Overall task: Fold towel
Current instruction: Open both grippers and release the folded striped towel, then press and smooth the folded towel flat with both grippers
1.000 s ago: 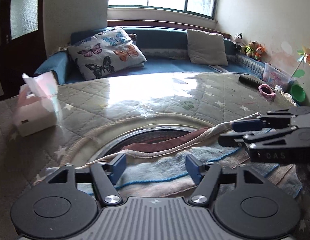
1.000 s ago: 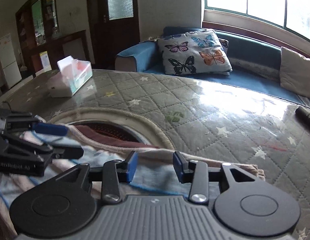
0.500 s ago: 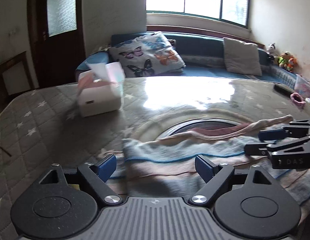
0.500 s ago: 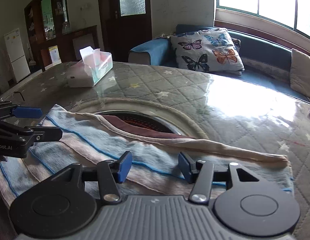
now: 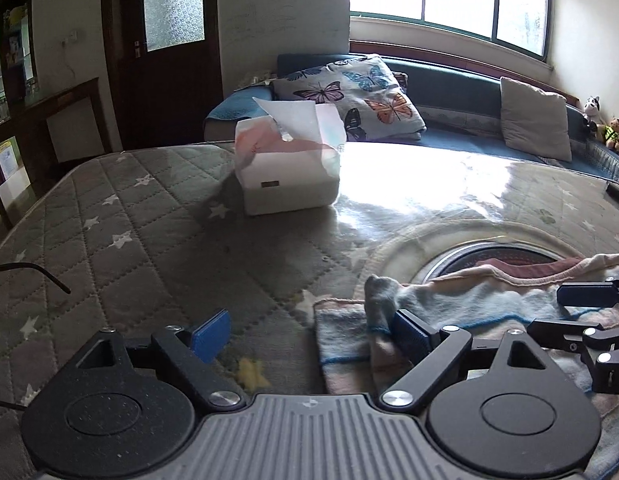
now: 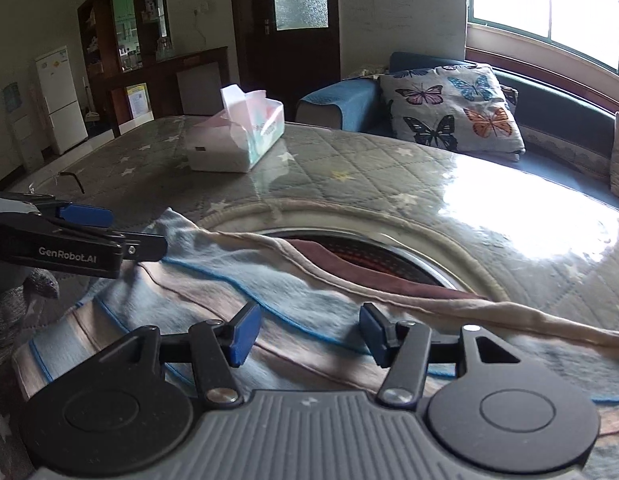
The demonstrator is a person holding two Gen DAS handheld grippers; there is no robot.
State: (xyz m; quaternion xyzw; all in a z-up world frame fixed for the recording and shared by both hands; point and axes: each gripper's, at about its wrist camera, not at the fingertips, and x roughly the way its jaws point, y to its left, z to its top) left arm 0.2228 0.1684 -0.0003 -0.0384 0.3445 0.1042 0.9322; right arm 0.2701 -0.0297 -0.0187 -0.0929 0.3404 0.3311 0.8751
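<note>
Towel (image 6: 237, 292), striped pale-blue and beige terry: lies spread flat on quilted grey star-patterned tabletop (image 5: 157, 240), partly over a round inset, laid out ready for folding. Left claw (image 5: 309, 334): jaws apart, just widened, at the towel's raised left corner, gripping nothing. Right claw (image 6: 307, 334): jaws apart, just widened, above the cloth. Towel sat bunched a second earlier; now smoothed.

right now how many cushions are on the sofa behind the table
2 in the left wrist view: a butterfly-print cushion at the sofa's left end behind the tissue box, and a plain beige cushion further right. More may lie outside the frame.
</note>
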